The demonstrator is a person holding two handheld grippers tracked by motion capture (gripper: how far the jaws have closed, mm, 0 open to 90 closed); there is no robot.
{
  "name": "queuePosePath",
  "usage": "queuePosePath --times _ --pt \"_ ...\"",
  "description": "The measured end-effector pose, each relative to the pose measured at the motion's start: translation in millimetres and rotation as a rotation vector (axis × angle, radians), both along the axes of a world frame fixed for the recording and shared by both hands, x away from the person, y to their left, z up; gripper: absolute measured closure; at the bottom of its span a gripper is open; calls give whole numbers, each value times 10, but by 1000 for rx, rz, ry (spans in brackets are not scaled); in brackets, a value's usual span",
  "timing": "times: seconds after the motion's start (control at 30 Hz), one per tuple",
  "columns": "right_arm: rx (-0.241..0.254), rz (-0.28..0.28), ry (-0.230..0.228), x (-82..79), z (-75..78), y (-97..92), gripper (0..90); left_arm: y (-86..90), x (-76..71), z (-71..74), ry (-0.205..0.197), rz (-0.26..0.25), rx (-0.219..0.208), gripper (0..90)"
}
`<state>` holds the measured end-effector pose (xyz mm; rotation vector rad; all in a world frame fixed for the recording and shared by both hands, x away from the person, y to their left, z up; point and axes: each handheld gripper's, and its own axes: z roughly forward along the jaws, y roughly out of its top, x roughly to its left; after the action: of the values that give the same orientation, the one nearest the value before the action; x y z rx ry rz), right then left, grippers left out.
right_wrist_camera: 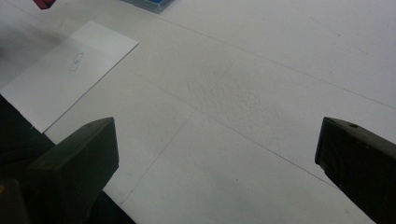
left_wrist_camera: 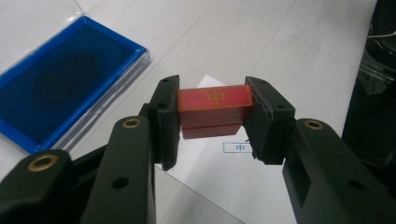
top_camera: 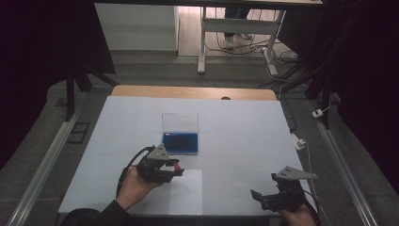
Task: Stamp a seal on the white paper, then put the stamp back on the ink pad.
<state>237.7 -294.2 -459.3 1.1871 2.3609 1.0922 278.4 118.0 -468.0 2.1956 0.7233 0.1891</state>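
Observation:
My left gripper (left_wrist_camera: 212, 116) is shut on a red block (left_wrist_camera: 214, 111) with a gold character on its top face, holding it above a white sheet of paper (left_wrist_camera: 224, 172). In the high view the left gripper (top_camera: 175, 167) hovers over the sheet (top_camera: 186, 190) just in front of the blue ink-pad case (top_camera: 180, 142), whose clear lid (top_camera: 180, 123) stands open. A small stamped mark (left_wrist_camera: 239, 147) shows on the paper under the block. My right gripper (top_camera: 258, 197) stands open near the table's front right edge, its jaws wide apart over bare table (right_wrist_camera: 243, 116).
The table wears a white cover (top_camera: 244, 136) with a wooden strip (top_camera: 193, 92) at its far edge. Metal rails (top_camera: 42, 165) run along both sides. A white desk frame (top_camera: 235, 28) and cables lie on the floor beyond.

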Motion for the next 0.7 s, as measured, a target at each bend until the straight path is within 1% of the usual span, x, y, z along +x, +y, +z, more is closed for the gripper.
queuePosePath --times 0.27,0.4,0.57,0.63,0.7 --pt "2 -2 1 2 -2 4 0 74 94 61 5 27 -10 579" --pt "0 -4 4 6 -3 5 0 104 150 77 9 42 -22 579" --pt "-1 -3 3 5 -3 5 0 126 215 84 14 57 -33 579" --pt "-2 -4 4 4 -2 7 0 133 248 86 14 61 -29 579" --pt "-1 -4 4 6 -3 6 0 143 282 85 19 66 -36 579"
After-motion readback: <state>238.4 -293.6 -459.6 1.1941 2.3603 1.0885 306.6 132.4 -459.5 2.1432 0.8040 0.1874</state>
